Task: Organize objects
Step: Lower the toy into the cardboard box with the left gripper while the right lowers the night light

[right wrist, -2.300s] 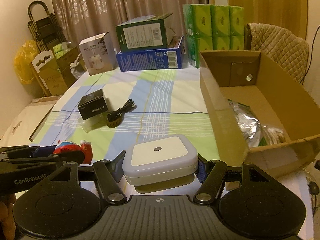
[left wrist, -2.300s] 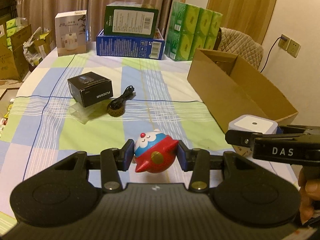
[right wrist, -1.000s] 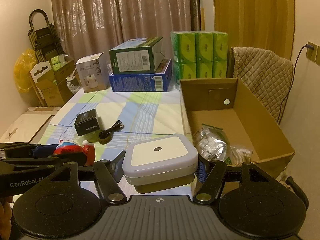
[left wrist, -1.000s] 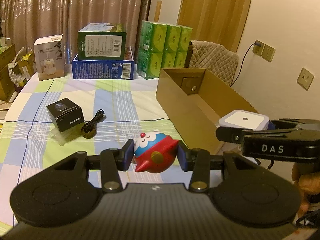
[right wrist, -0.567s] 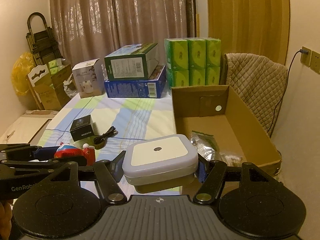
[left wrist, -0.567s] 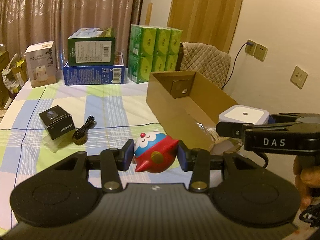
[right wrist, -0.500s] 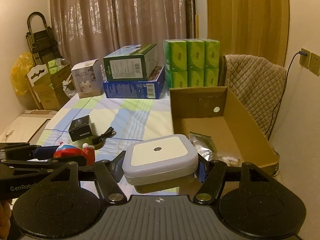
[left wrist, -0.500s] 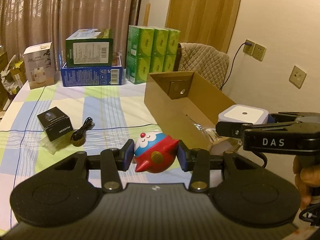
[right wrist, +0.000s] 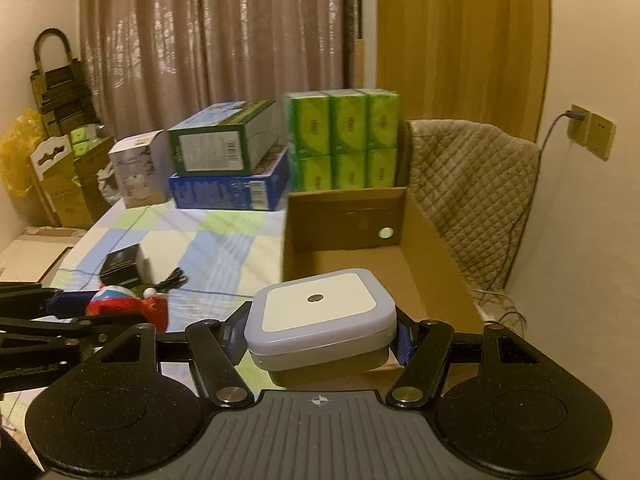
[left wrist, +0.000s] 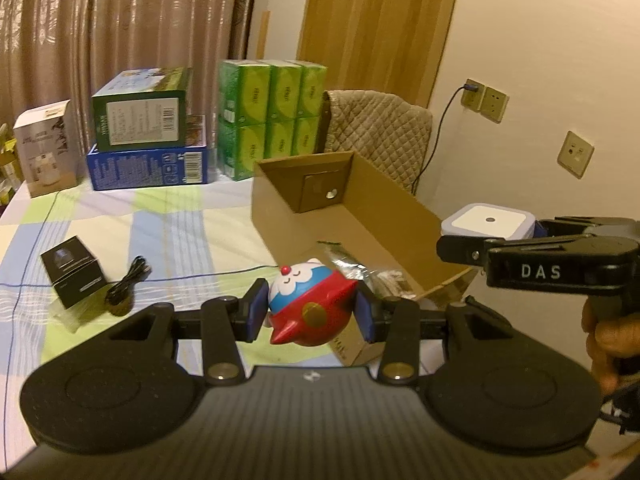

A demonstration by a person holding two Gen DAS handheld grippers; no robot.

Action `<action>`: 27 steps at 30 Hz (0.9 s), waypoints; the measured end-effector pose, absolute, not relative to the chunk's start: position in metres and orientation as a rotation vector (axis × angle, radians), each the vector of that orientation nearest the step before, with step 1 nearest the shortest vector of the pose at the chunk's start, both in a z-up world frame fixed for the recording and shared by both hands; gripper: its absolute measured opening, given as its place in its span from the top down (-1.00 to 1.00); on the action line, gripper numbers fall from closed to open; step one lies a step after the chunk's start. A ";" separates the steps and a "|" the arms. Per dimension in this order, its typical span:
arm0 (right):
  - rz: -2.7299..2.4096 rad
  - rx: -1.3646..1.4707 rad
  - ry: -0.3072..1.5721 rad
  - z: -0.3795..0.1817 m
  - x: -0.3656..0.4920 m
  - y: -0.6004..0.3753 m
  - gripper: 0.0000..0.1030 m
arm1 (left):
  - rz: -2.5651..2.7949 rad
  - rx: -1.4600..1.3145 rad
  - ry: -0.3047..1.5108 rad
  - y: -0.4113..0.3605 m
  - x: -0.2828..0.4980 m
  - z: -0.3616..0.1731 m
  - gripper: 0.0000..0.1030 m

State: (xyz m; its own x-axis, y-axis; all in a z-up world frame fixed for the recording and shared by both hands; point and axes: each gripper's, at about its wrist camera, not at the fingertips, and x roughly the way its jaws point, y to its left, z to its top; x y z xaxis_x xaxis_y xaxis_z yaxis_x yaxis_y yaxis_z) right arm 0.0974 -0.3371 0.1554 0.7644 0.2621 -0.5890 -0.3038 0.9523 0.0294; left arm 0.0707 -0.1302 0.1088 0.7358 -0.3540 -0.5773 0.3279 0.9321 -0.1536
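While both grippers were held above it, the surface (left wrist: 168, 216), spread with a checked cloth, filled the left and centre of the left wrist view. An open cardboard box (left wrist: 400, 208) sat at centre right of that frame, with crinkled plastic bags (left wrist: 352, 268) lying inside near its front end. Stacked cartons stood along the far edge: a blue box (left wrist: 148, 168) under a green box (left wrist: 140, 116), with green tissue packs (left wrist: 272, 116) to their right. A quilted chair (left wrist: 380, 128) stood behind the cardboard box. At lower centre, the left gripper (left wrist: 310, 312) had its fingers clamped on a red, white and blue toy figure (left wrist: 310, 304). At the right edge, the right gripper (right wrist: 320, 336) was carried by a hand (left wrist: 608, 336); in the right wrist view its fingers were clamped on the sides of a square white device (right wrist: 320, 320), lower centre, in front of the box. A small black box (left wrist: 74, 272) and a coiled black cable (left wrist: 126, 288) lay at the left of the left wrist frame.
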 end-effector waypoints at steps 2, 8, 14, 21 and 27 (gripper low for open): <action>0.294 -0.061 0.637 0.157 0.104 -0.347 -0.24 | -0.386 -0.040 0.642 -0.138 0.075 0.110 0.24; 0.265 -0.064 0.655 0.159 0.121 -0.371 -0.24 | -0.424 -0.025 0.647 -0.162 0.092 0.111 0.24; 0.256 -0.042 0.677 0.155 0.139 -0.390 -0.24 | -0.457 0.004 0.668 -0.190 0.112 0.104 0.24; 0.236 -0.029 0.712 0.145 0.161 -0.406 -0.24 | -0.487 0.031 0.697 -0.217 0.137 0.091 0.24; 0.225 -0.027 0.727 0.140 0.175 -0.415 -0.24 | -0.506 0.041 0.714 -0.230 0.155 0.081 0.24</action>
